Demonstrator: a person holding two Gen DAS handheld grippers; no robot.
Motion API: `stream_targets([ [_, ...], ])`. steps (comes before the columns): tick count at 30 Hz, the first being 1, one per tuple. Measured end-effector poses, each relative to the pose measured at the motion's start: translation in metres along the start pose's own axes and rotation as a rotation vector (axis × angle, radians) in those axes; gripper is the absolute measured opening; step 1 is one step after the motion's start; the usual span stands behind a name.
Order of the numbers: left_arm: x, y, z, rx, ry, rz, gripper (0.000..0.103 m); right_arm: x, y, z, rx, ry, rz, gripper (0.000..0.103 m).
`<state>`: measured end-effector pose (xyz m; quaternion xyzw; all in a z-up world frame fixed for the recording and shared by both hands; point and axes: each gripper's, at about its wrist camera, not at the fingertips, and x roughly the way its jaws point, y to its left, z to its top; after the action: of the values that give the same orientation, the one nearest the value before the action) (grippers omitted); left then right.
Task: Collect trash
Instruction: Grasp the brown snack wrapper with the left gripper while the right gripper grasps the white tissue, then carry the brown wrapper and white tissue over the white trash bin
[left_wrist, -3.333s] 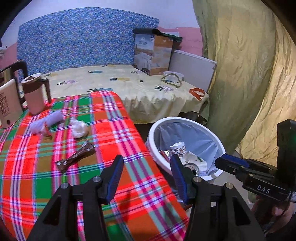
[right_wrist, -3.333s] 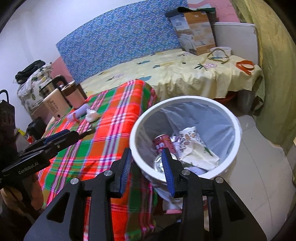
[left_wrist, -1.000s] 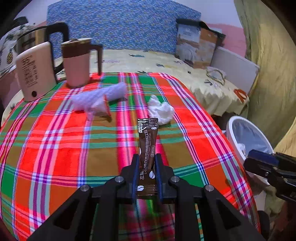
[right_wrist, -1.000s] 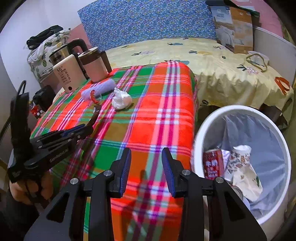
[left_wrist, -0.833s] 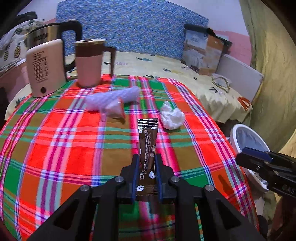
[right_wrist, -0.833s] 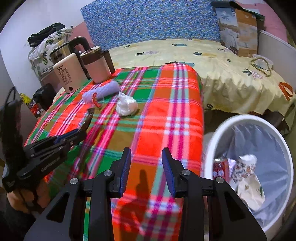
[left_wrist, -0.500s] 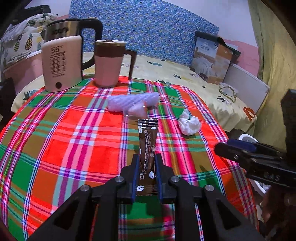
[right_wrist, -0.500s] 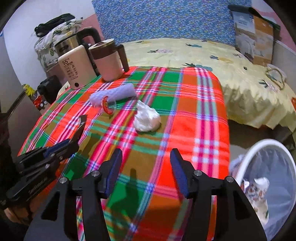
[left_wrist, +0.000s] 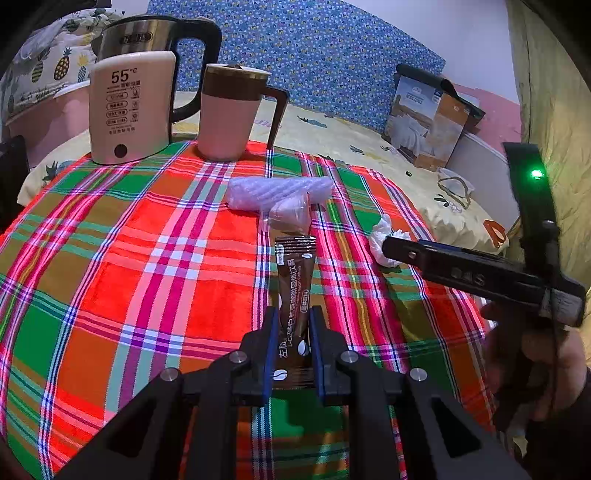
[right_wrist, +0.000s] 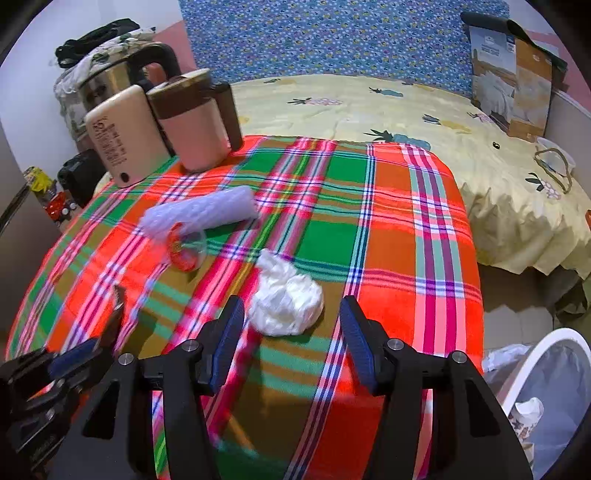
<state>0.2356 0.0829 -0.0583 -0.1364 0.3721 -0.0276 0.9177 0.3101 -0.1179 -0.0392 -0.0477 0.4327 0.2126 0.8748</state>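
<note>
Now, from the left wrist: the left tongs (left_wrist: 292, 345) are clenched on the brown coffee sachet (left_wrist: 294, 291), lifted over the plaid surface (left_wrist: 110, 266), not yet binned.

From the right wrist: the right tongs (right_wrist: 291, 332), jaws just widened and empty, close on the white tissue wad (right_wrist: 284, 295). The bubble-wrap roll (right_wrist: 201, 214) waits; the bin (right_wrist: 546, 347) already holds some trash.

Red, green and orange plaid cloth (right_wrist: 388, 229) is covering the bench. Dark brown glossy sachet with white print (left_wrist: 295, 291) is showing beside a crumpled white tissue (right_wrist: 284, 295) and a pale lilac bubble-wrap roll (right_wrist: 203, 212). Pink mug with brown lid (left_wrist: 231, 114) is standing behind. Blue floral headboard (right_wrist: 332, 37) is backing a yellow fruit-printed bedsheet (right_wrist: 369, 107).
</note>
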Motion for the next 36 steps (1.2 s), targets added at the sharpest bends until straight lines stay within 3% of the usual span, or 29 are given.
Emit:
stream_targets([
  [4, 0.004, 0.002, 0.001, -0.009, 0.018, -0.012, 0.017, 0.011, -0.002, 0.000, 0.025, 0.035, 0.022, 0.053],
  [5, 0.005, 0.002, 0.001, -0.011, 0.022, -0.014, 0.017, 0.011, -0.001, -0.001, 0.022, 0.034, 0.025, 0.036],
  [9, 0.005, 0.001, 0.001, -0.008, 0.023, -0.012, 0.017, 0.002, 0.006, -0.006, -0.013, 0.018, 0.015, 0.028],
  [20, -0.008, -0.018, -0.008, 0.049, 0.010, -0.010, 0.017, -0.059, -0.001, -0.047, 0.050, -0.036, 0.067, 0.028],
  [36, -0.040, -0.095, -0.028, 0.172, -0.001, -0.067, 0.017, -0.128, -0.039, -0.093, 0.146, -0.136, 0.043, 0.028],
])
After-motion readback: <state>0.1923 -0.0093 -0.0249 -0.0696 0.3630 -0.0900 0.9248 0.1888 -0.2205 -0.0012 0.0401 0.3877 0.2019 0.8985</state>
